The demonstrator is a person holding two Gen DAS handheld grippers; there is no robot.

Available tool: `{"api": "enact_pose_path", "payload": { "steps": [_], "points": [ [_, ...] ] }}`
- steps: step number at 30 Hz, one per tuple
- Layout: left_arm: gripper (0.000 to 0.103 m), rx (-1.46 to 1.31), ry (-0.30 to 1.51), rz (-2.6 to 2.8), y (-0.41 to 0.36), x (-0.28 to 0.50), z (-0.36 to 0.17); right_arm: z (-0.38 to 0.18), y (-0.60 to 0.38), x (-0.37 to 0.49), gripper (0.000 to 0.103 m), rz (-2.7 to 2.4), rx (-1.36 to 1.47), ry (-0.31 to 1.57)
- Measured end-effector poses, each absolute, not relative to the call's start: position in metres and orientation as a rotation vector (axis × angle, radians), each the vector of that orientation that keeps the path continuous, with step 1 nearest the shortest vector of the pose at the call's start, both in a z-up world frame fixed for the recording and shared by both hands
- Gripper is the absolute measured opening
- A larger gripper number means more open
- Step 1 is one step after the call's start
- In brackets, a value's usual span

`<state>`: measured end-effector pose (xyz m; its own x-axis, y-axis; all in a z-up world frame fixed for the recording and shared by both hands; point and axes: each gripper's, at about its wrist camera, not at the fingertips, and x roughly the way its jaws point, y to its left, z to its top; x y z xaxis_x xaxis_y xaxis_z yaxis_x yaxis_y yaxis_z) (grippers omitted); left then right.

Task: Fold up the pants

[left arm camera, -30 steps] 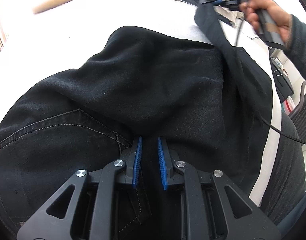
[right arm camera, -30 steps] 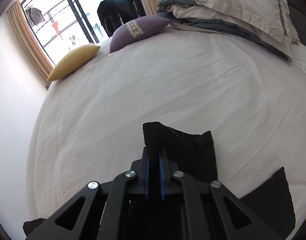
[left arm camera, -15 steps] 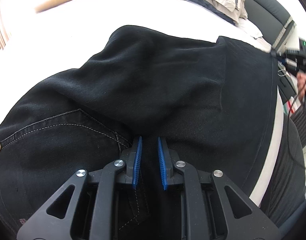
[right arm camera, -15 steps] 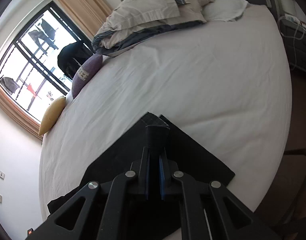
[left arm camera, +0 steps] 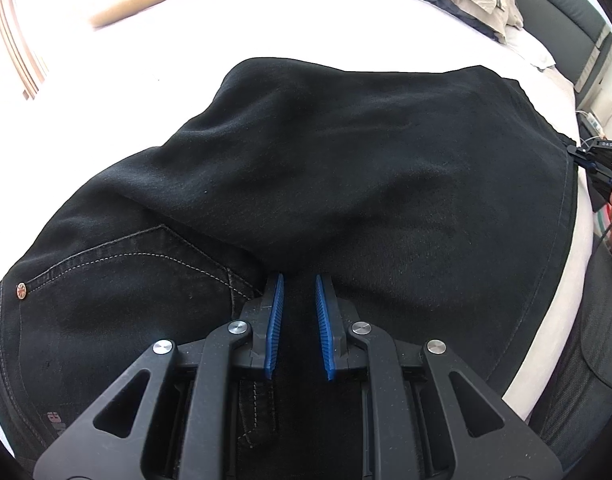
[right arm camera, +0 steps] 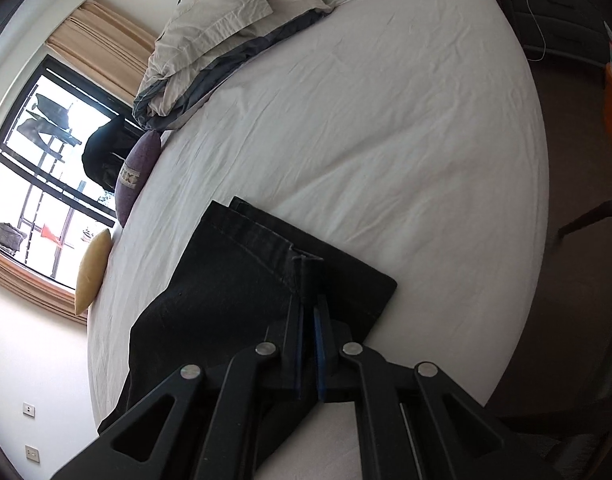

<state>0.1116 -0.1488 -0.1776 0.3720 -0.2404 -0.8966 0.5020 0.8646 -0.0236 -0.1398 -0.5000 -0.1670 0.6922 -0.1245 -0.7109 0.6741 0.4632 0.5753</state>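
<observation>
Black pants [left arm camera: 346, 168] lie on the white bed [left arm camera: 226, 32], legs spread flat over the seat with its back pocket [left arm camera: 118, 272]. My left gripper [left arm camera: 298, 284] rests low on the pants near the seat, blue pads slightly apart with dark cloth between them. My right gripper [right arm camera: 308, 312] is shut on the hem of a pant leg [right arm camera: 266, 264], which lies flat near the bed's right edge. The right gripper also shows at the far right of the left wrist view [left arm camera: 598, 160].
A crumpled beige duvet [right arm camera: 234, 12] lies at the head of the bed. A purple cushion [right arm camera: 136, 172] and a yellow cushion [right arm camera: 92, 268] lie by the window. A nightstand with cables [right arm camera: 546, 8] and a chair [right arm camera: 586, 320] stand beside the bed.
My right gripper has carried the pant-leg hem from high over the bed down and right, laying the leg flat near the bed's edge. The left gripper has stayed in place.
</observation>
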Motion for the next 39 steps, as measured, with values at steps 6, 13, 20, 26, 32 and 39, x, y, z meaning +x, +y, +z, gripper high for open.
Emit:
{"api": "enact_pose_path", "payload": {
  "steps": [6,13,20,26,32,39],
  "points": [
    [0.016,0.285,1.089,-0.471,-0.155,0.11,-0.179,-0.161,-0.502,-0.152,0.005,-0.54,0.993,0.611],
    [0.016,0.278,1.08,-0.47,-0.156,0.107,-0.18,-0.165,-0.506,-0.156,0.004,-0.559,1.019,0.602],
    [0.016,0.29,1.065,-0.482,-0.161,0.101,-0.179,-0.163,-0.511,-0.162,0.004,-0.58,1.037,0.579],
    [0.016,0.288,1.046,-0.498,-0.154,0.099,-0.179,-0.173,-0.514,-0.167,0.004,-0.59,1.064,0.584],
    [0.016,0.282,1.037,-0.506,-0.146,0.098,-0.18,-0.165,-0.528,-0.168,0.026,-0.576,1.03,0.684],
    [0.016,0.28,1.025,-0.492,-0.147,0.096,-0.176,-0.089,-0.53,-0.139,0.051,-0.457,0.816,0.619]
  ]
}}
